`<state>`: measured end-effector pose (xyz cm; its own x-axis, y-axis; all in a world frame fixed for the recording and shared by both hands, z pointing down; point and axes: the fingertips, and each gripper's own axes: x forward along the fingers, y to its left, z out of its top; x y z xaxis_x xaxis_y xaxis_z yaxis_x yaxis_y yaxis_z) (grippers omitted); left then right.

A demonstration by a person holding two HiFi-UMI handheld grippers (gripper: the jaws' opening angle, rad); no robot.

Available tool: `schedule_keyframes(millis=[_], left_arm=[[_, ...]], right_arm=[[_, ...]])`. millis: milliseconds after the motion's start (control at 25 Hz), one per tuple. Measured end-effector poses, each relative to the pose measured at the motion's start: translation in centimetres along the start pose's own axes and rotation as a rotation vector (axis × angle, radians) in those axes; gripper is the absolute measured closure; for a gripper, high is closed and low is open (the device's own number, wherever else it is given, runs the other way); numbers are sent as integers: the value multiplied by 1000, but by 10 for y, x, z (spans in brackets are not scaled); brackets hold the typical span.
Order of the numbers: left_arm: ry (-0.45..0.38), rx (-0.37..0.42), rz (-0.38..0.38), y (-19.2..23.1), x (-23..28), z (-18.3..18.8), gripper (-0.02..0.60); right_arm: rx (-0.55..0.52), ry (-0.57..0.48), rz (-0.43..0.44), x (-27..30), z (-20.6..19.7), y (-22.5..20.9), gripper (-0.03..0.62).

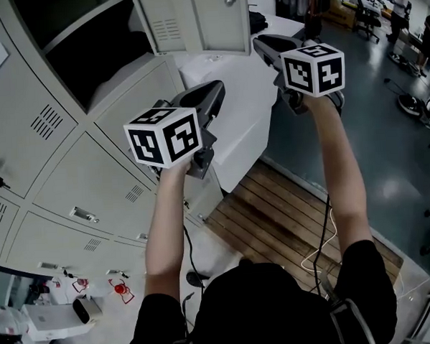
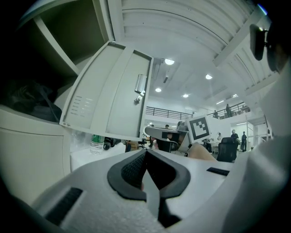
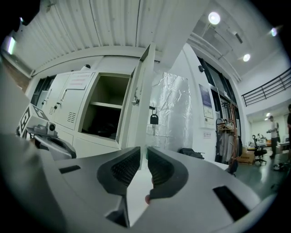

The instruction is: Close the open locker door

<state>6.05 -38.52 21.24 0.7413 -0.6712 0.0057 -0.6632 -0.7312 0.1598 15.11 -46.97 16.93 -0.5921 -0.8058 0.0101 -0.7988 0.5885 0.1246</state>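
The grey locker door [image 1: 193, 21] stands swung out from the open locker [image 1: 94, 52], whose dark inside has one shelf. The door [image 2: 109, 91] carries a metal latch [image 2: 139, 86]. My right gripper [image 1: 258, 43] reaches the door's free lower corner; whether it touches I cannot tell. In the right gripper view the door [image 3: 142, 91] is edge-on, in line with my right gripper [image 3: 143, 149], whose jaws stand a narrow slit apart. My left gripper [image 1: 214, 88] hangs below the door, apart from it. Its jaws [image 2: 146, 152] are shut and empty.
More shut lockers [image 1: 71, 175] fill the left. A white counter [image 1: 234, 116] stands right of the lockers, with a water bottle [image 2: 97, 142] on it. A padlock [image 3: 153, 119] hangs beside the door. A wooden pallet [image 1: 289, 214] and a white cable [image 1: 323, 241] lie underfoot.
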Motion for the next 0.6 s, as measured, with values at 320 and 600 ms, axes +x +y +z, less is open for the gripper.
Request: schedule_keyframes(millis=[320, 600], left_arm=[[15, 25, 11, -1, 1, -3, 565], [18, 36, 11, -4, -3, -6, 565]], right_arm=[[-12, 17, 19, 7, 2, 1, 536], [-12, 11, 36, 5, 2, 6, 536]])
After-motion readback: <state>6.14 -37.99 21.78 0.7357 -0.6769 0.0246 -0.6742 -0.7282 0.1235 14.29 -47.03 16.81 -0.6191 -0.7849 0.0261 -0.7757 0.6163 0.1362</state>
